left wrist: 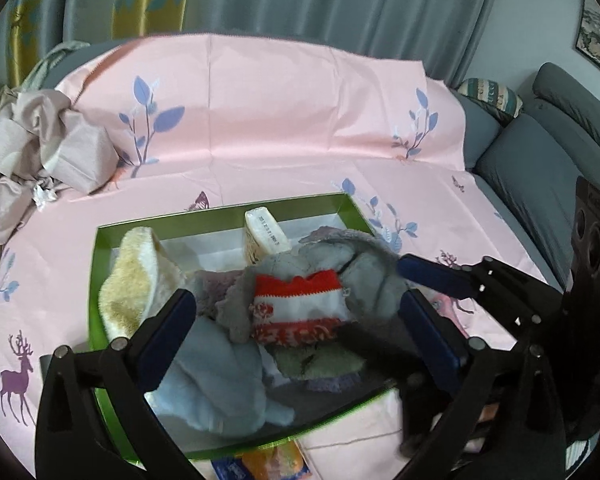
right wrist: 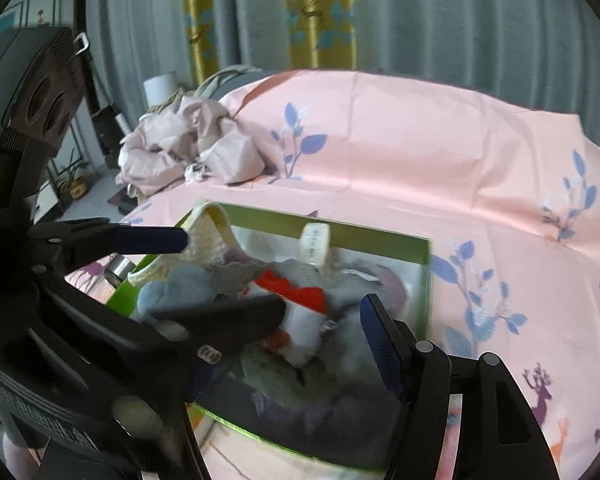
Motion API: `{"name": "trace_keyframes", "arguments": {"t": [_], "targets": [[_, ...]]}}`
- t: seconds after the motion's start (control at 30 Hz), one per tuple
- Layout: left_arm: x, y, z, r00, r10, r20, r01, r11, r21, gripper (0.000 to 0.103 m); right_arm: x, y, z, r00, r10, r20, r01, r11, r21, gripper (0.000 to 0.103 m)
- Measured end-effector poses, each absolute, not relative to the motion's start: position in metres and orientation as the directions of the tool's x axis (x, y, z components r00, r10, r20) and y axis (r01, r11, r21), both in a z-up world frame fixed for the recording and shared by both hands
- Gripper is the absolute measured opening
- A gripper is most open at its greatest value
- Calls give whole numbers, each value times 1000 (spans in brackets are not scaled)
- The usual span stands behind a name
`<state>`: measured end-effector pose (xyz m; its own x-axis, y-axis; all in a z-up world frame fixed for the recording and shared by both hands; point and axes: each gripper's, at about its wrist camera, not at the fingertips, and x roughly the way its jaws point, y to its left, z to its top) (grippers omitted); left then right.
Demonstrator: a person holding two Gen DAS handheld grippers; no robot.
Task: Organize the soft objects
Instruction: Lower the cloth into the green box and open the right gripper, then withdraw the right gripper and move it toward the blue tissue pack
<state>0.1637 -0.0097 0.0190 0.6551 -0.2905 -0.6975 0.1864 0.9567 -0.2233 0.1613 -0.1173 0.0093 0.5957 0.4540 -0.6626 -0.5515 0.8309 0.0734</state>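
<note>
Fingers spread wide on left gripper (left wrist: 296, 320) and right gripper (right wrist: 324, 320), both empty, hovering over green box (left wrist: 104, 240) heaped with soft items; red-white sock (left wrist: 300, 308) dead ahead between both, lying crosswise, seemingly equally near.

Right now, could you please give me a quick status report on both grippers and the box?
Left gripper open, empty, over green box. Right gripper open, empty, beside it. Red-and-white sock tops the pile. Both jaws crowd one spot.

Green box (left wrist: 100, 280) — red-and-white sock (left wrist: 300, 304) — pink leaf-and-deer sheet (left wrist: 280, 120).
</note>
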Motion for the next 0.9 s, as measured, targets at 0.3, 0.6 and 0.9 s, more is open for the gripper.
{"name": "trace_keyframes", "arguments": {"t": [0.3, 0.6, 0.9], "targets": [[116, 8, 40, 678, -350, -646, 203, 934, -293, 102, 120, -148, 21, 626, 448, -639, -526, 847, 79, 71], [70, 52, 39, 697, -349, -626, 113, 916, -385, 102, 80, -143, 6, 576, 455, -679, -576, 815, 58, 71], [29, 41, -6, 643, -373, -669, 101, 907, -409, 102, 55, -133, -20, 493, 488, -721, -627, 773, 95, 71]]}}
